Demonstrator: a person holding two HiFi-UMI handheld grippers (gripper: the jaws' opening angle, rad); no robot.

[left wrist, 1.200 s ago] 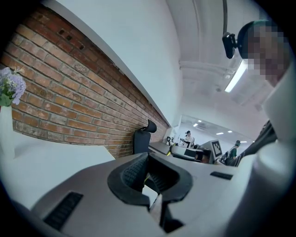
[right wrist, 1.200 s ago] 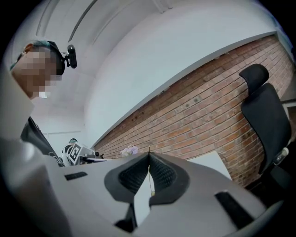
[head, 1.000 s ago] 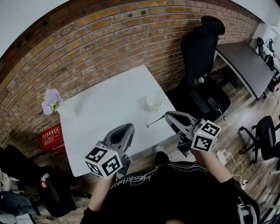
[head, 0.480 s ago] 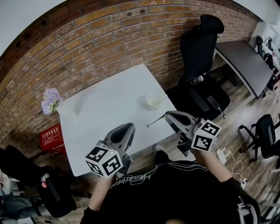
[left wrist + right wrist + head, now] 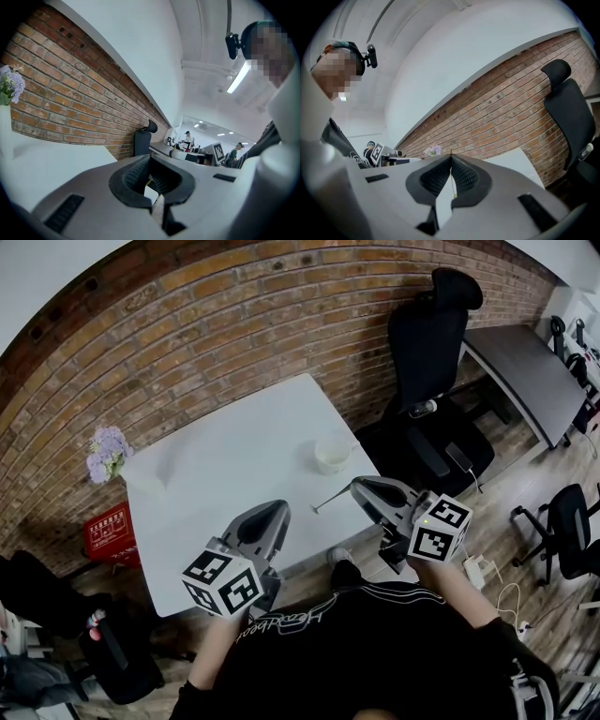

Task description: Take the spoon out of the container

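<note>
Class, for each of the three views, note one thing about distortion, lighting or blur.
Head view: the fisheye lens bows the brick wall into an arc; the white table is bright and nearly featureless. Left gripper view: dark corners and a glaring ceiling light. Right gripper view: the chair bends at the edge; the spoon shows only as a thin line.

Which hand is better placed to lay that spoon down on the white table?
Right, likely: the right gripper is shut on the spoon, whose end juts over the table edge. The left gripper holds nothing.
</note>
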